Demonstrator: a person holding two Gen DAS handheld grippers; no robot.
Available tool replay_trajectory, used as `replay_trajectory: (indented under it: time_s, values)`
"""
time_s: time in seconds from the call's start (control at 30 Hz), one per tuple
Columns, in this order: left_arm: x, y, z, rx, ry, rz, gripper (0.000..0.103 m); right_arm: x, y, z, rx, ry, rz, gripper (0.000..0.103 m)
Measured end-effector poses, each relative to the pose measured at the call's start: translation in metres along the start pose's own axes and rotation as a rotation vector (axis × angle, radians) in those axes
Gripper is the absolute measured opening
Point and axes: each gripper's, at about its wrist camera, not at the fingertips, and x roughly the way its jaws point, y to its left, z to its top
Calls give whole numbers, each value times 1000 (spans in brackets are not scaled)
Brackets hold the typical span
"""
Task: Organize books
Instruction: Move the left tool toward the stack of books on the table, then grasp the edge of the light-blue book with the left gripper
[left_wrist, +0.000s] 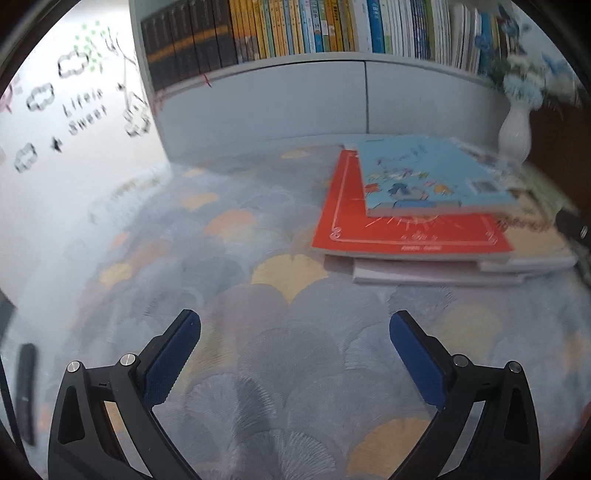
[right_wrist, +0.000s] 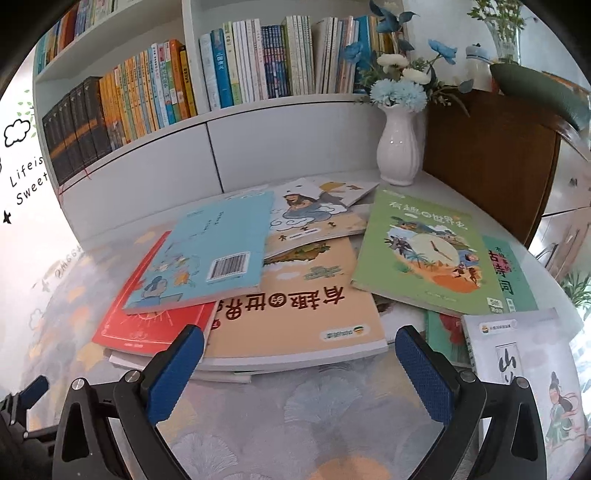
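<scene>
Your left gripper (left_wrist: 295, 328) hovers over the patterned tabletop (left_wrist: 258, 295), fingers spread apart and holding nothing. Your right gripper (right_wrist: 299, 347) is likewise wide apart, just in front of the orange paperback book (right_wrist: 306, 314). That book lies in a loose pile with a light blue book (right_wrist: 218, 247) resting on a red book (right_wrist: 147, 325), a green book (right_wrist: 421, 251) beside them.

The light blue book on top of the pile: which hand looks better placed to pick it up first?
Probably the left. The left gripper hangs open toward the pile's left side, where the light blue book lies; the right gripper, also open, faces the tan book.
</scene>
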Motion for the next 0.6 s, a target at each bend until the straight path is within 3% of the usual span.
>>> replay_trajectory:
  time_s: [0.07,0.17,0.33,0.47,0.6]
  values:
    - [1,-9,-2,52,13,46,102,2,-3,0,13,14,4,103]
    - [7,-11,-1,74,48,42,102,7,-9,0,46,45,33,103]
    - [21,-1,1,44,158,-89,102,7,-16,1,79,54,44,103]
    - [33,22,2,-68,233,-204,103,6,-19,1,88,48,47,103]
    - [29,22,2,12,245,-225,103,3,-14,2,62,35,37,103]
